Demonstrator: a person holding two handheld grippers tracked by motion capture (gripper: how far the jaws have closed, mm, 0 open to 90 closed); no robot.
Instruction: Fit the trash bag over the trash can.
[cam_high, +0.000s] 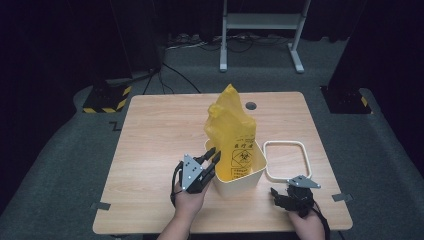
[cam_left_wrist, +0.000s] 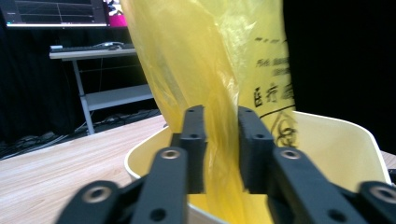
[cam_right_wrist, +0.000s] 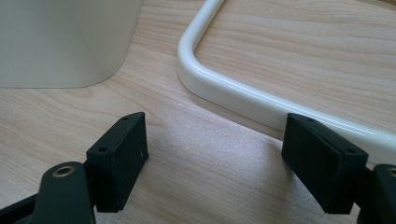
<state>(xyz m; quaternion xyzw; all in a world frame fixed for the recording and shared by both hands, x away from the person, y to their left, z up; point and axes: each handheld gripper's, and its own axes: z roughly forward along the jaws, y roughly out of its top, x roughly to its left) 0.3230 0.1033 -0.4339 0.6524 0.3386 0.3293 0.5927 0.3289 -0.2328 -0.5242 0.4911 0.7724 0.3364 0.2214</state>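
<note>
Two tools in play. Left tool (cam_left_wrist: 216, 140) sits at the bin's (cam_high: 235, 180) near-left rim, jaws narrow, a fold of the yellow bag (cam_high: 231, 130) between them; can't tell if the pads press it or just flank it. Right tool (cam_right_wrist: 215, 154) rests low on the counter (cam_high: 160, 140), right of the bin, jaws wide, nothing held; white ring frame (cam_right_wrist: 243, 100) lies just beyond its tips, not touched.

Bag stands upright inside the cream bin, top bunched and rising well above the rim. Ring frame lies flat just right of the bin.

Counter: light wood grain, round cable hole behind the bin. Grey carpet floor, dark surrounds, white stand (cam_high: 260, 30) w/ cables beyond the counter, hazard-striped base far left of the bin.

Bag carries black print, a biohazard symbol w/ characters above; text too blurred to read.
</note>
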